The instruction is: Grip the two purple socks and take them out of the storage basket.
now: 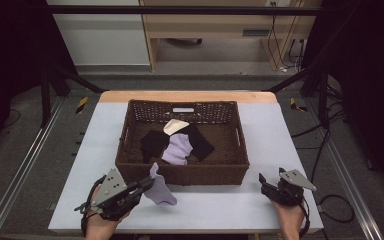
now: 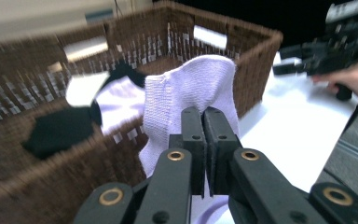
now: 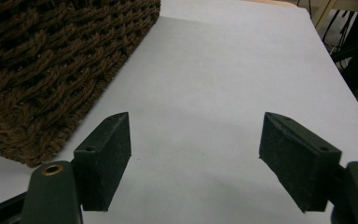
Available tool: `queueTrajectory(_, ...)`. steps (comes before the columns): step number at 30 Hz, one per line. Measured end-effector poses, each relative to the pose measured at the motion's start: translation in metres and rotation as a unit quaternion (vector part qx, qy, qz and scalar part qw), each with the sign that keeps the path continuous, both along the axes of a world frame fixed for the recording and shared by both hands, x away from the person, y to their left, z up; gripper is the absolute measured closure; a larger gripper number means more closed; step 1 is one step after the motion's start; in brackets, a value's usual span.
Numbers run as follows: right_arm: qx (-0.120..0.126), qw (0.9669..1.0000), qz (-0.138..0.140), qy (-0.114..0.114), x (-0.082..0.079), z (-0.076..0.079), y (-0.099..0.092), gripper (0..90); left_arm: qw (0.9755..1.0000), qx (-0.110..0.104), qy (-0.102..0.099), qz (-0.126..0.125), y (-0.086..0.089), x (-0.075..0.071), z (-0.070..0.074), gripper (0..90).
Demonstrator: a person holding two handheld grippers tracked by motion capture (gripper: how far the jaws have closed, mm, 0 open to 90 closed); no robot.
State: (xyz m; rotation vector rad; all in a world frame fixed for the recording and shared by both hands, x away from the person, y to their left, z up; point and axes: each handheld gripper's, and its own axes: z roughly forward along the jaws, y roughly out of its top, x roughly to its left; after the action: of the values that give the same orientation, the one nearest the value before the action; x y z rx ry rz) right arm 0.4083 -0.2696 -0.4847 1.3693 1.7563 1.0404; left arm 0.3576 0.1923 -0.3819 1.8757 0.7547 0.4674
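Left gripper (image 1: pixel 142 187) has its jaws pinched tight on a lilac sock (image 1: pixel 159 189), and the sock hangs just outside the wicker basket (image 1: pixel 182 175), at the front wall, about seven o'clock from the basket's centre. Over at five o'clock the right gripper (image 1: pixel 266 184) sits low above the desk (image 1: pixel 280 145), jaws spread wide and holding nothing.

Progress, by my reading: a good way in. Inside the basket lie another lilac sock (image 1: pixel 177 150), two black socks (image 1: pixel 152 142) and a cream one (image 1: pixel 175 126), so most of the pile looks sorted. What is left seems to be lifting this last sock over the rim and letting go.

From the left gripper view you get the knit of the sock (image 2: pixel 186 93) draped up against the basket's wall, jaws closed on its lower part, something the high view blurs. From the right gripper view you see bare desk (image 3: pixel 214 70) between the open jaws and the basket's corner (image 3: pixel 51 60) at ten o'clock.
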Motion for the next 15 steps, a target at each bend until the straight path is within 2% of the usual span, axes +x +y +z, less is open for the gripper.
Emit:
queueTrajectory(6,0.0,1.0,0.0,-0.001,0.0,0.0,0.0,25.0,0.9985,0.04,0.037,-0.006,-0.015,0.007,-0.03,86.5)
queueTrajectory(12,-0.005,1.0,0.001,-0.001,-0.001,0.0,0.001,24.4,0.9945,0.066,0.082,-0.002,-0.021,0.017,-0.06,86.4)
queueTrajectory(15,-0.006,1.0,0.002,-0.002,-0.001,0.0,0.002,24.2,0.9927,0.079,0.091,-0.005,-0.026,0.018,-0.069,86.1)
